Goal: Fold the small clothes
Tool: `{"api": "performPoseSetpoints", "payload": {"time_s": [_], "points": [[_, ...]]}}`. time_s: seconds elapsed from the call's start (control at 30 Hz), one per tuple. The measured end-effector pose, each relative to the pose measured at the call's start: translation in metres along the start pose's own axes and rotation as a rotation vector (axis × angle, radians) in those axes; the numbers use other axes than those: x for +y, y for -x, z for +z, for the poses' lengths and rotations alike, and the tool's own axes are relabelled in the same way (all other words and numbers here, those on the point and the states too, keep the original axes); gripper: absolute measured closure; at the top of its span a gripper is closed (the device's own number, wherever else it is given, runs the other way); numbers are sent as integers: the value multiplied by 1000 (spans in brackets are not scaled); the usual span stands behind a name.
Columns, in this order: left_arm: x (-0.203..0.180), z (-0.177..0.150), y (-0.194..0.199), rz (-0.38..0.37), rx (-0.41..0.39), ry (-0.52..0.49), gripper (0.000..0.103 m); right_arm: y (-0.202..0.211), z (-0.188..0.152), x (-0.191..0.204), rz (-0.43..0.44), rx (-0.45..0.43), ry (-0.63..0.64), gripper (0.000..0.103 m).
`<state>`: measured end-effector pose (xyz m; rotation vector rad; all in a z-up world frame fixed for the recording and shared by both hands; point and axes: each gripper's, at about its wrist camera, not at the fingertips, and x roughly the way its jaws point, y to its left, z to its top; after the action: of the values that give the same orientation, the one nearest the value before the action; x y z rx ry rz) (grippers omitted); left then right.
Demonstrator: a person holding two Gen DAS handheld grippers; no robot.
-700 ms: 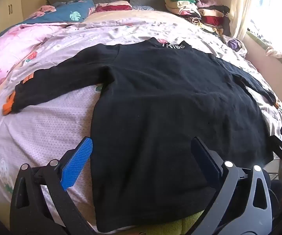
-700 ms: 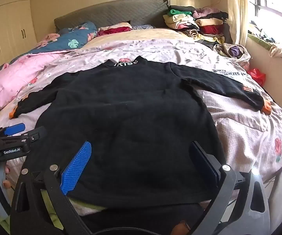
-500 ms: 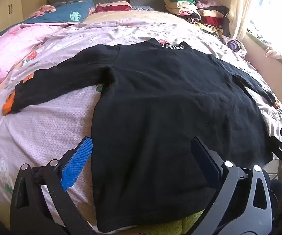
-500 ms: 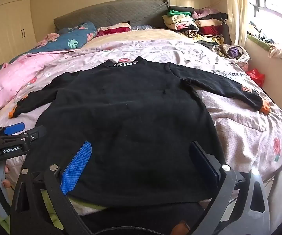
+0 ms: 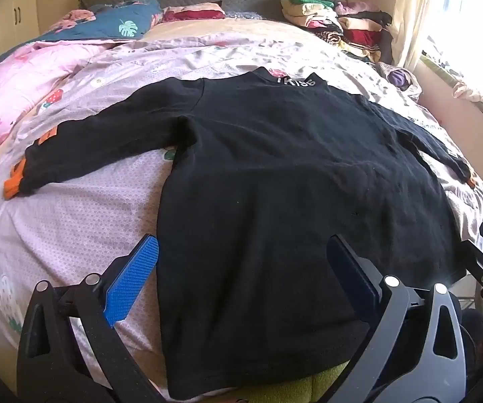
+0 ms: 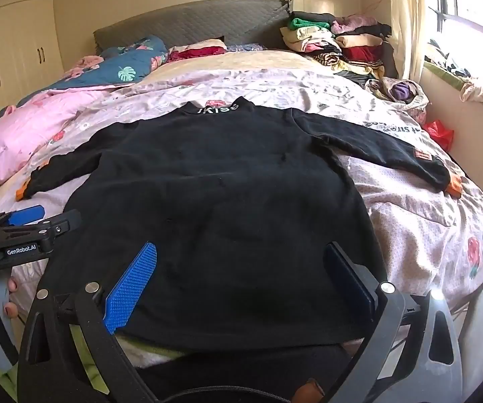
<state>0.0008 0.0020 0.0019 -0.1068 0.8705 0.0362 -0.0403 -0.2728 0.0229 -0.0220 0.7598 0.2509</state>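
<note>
Flat black sweater (image 5: pixel 275 184) beyond both fingers, left gripper (image 5: pixel 241 265) spread, right gripper (image 6: pixel 241 268) spread

"GenRobot.AI" on left tongs (image 6: pixel 26 215), "KISS" on sweater (image 6: pixel 218 201) collar

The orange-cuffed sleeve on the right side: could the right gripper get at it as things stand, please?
Probably yes: the sleeve lies flat and uncovered on the bedspread, and the right gripper hovers open over the hem with nothing between.
</note>
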Motion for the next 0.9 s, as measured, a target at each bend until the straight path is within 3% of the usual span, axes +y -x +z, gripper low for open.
{"api": "performPoseSetpoints", "payload": {"time_s": [0.9], "points": [[-1, 3, 0, -3, 0, -3, 9, 3, 0, 3, 2, -9, 6, 4]]}}
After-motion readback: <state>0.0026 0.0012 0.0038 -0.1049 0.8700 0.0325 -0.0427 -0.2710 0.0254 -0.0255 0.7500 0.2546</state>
